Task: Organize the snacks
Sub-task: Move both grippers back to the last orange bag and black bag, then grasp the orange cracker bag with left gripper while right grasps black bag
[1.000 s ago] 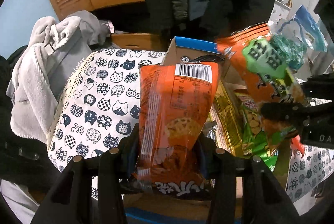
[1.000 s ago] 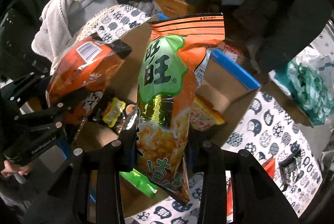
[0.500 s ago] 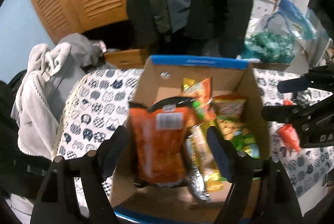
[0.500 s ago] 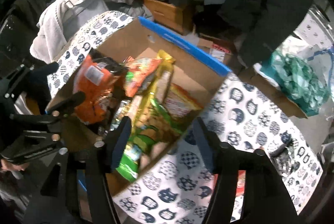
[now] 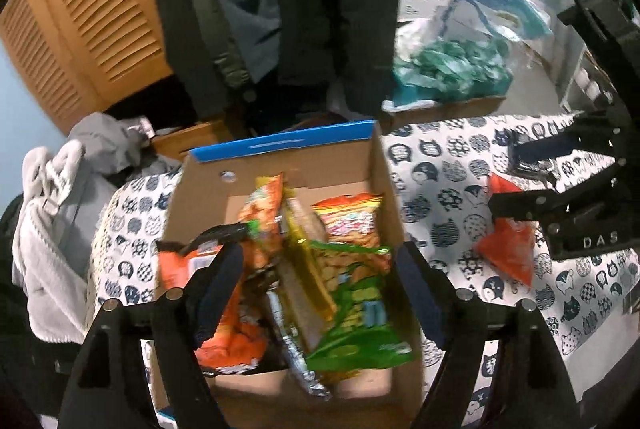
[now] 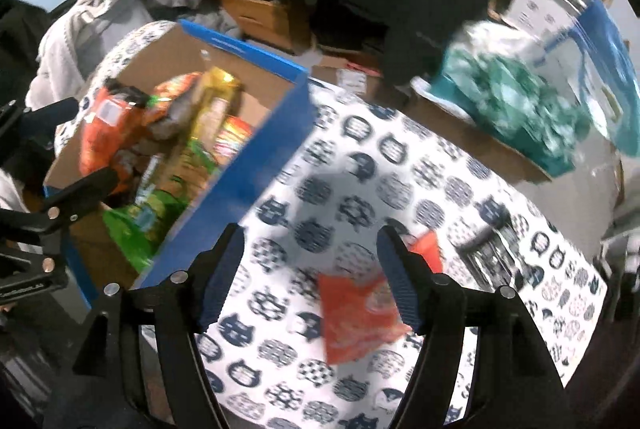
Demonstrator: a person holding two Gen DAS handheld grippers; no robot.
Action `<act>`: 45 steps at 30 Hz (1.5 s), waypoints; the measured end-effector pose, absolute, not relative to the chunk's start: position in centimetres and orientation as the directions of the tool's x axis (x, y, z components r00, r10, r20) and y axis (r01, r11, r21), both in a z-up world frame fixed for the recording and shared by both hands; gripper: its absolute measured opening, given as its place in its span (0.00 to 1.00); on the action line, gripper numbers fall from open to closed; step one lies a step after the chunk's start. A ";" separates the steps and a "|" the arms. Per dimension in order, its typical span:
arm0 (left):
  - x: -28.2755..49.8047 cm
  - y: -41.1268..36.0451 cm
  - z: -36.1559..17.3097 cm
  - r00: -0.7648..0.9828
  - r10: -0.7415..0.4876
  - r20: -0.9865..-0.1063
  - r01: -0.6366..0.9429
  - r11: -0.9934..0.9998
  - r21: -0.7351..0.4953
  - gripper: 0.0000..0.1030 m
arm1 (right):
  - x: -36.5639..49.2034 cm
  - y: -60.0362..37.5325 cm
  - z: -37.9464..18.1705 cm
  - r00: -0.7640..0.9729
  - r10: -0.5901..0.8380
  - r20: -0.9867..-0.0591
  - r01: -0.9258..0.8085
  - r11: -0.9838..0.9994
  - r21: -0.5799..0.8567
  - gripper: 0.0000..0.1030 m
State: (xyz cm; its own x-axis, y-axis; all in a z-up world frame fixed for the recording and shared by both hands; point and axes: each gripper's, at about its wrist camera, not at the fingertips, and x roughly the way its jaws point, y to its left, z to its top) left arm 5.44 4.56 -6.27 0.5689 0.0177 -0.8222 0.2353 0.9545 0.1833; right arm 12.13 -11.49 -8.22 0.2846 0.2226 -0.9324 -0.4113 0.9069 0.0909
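A cardboard box with blue outer walls sits on the cat-print tablecloth and holds several snack bags. An orange bag lies at its left, a green bag at its right. My left gripper is open and empty above the box. It also shows in the right wrist view. An orange-red snack packet lies on the cloth right of the box. It also shows in the left wrist view. My right gripper is open and empty, just above and left of that packet.
The tablecloth covers the table. A dark small object lies on it near the right edge. A teal plastic bag sits on a box behind the table. Grey clothes pile at the left. Coats hang behind.
Both grippers opened and dropped their snack bags into the box. The left pulled back above the box. The right swung right, over the cloth and the orange-red packet.
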 end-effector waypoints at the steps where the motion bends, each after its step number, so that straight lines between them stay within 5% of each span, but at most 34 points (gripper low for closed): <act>1: 5.5 4.0 -6.4 0.565 0.013 -0.825 0.247 0.951 0.184 0.78 | 12.1 -12.1 -8.4 0.287 0.214 -0.934 -0.406 0.910 0.084 0.69; 27: 11.2 -12.7 -12.6 0.476 -0.063 -0.877 0.595 0.757 0.269 0.80 | 18.0 -27.2 -17.1 0.160 -0.008 -0.987 -0.420 0.904 -0.076 0.70; 45: 14.3 -15.4 -17.4 0.293 -0.103 -0.951 0.646 0.754 0.117 0.80 | 19.2 -27.8 -23.0 0.110 -0.057 -0.992 -0.479 0.872 -0.103 0.70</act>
